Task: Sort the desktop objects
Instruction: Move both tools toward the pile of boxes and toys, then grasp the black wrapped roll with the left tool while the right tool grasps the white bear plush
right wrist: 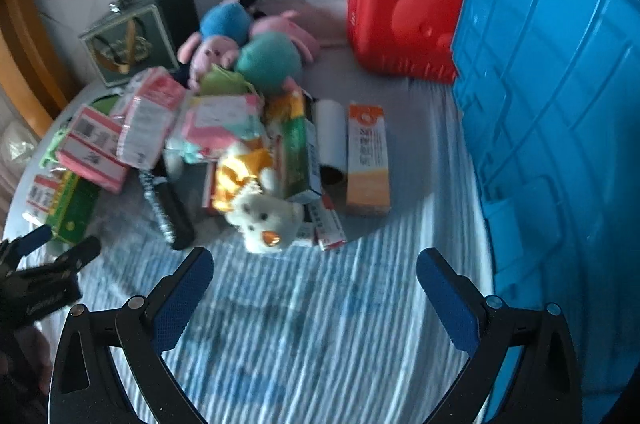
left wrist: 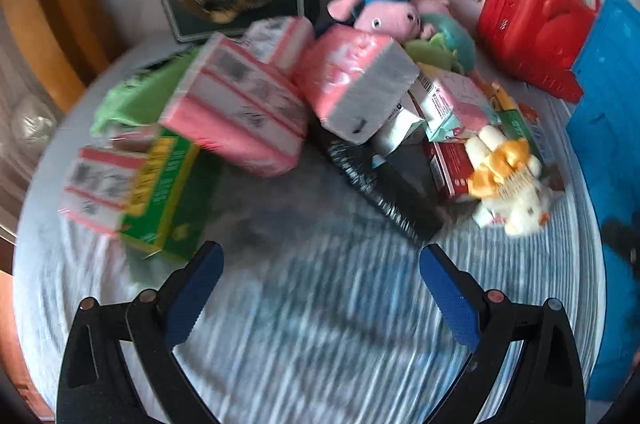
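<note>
Blue plastic bin: tall ribbed wall close on the right of the right gripper, well right of the left gripper. Red carry case: ahead and right of both, against the wall beside the bin. Striped surface: bare directly under both grippers. Heap of sortable items: ahead of both grippers, none touched. Pink tissue packs: ahead-left of the left gripper, which I judge the nearer; printing blurred. Green box: nearest the left gripper's left finger, long axis running away from it. Orange carton: ahead of the right gripper, long axis pointing away; lettering unreadable. White plush: just ahead of the right gripper, its likeliest first pick. Both grippers: spread wide, holding nothing.
</note>
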`<state>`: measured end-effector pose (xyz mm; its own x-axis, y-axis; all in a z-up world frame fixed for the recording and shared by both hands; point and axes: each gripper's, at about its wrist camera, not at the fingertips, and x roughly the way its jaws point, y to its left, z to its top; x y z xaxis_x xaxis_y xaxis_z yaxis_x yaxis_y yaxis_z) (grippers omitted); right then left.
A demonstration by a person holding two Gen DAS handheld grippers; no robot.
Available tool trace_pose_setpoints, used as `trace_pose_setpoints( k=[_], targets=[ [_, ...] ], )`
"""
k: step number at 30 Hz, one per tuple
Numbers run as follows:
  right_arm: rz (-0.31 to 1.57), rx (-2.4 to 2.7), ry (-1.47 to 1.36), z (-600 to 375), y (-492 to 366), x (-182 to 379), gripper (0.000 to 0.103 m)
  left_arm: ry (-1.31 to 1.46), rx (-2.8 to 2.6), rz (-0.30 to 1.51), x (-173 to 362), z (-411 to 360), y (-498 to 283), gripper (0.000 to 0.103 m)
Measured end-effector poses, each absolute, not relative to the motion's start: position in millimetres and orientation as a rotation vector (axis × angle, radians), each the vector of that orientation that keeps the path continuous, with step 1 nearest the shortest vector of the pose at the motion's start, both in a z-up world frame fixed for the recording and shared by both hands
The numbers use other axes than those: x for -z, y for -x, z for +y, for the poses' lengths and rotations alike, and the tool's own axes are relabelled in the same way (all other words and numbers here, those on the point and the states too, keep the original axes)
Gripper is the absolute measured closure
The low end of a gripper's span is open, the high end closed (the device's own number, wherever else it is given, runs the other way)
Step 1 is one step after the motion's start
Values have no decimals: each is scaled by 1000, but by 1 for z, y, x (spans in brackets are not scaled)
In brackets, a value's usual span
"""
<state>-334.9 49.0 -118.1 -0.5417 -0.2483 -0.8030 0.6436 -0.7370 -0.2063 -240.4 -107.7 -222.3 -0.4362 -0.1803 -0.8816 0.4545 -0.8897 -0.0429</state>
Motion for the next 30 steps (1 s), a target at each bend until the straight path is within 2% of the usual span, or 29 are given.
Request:
trace_pose_setpoints(
  k=[9, 16, 17, 25, 30],
  targets=[
    [687, 2255, -1181, 32, 377, 153, 0, -1530, 2279, 398, 269, -111, 321, 3],
    [667, 2200, -1193, 14, 380, 168, 0, -1636, 2185, 482, 300, -111, 335, 3],
    [669, 2201, -1194, 13, 380, 169, 0, -1645, 2186, 463, 303, -109, 337, 0],
    [676, 2214, -1184, 6, 383, 180, 0, -1538, 2282, 420, 297, -98, 330, 0],
    [675, 2188, -1196, 1, 380, 185, 21, -1456, 2283, 436, 293, -95, 329, 0]
  ],
)
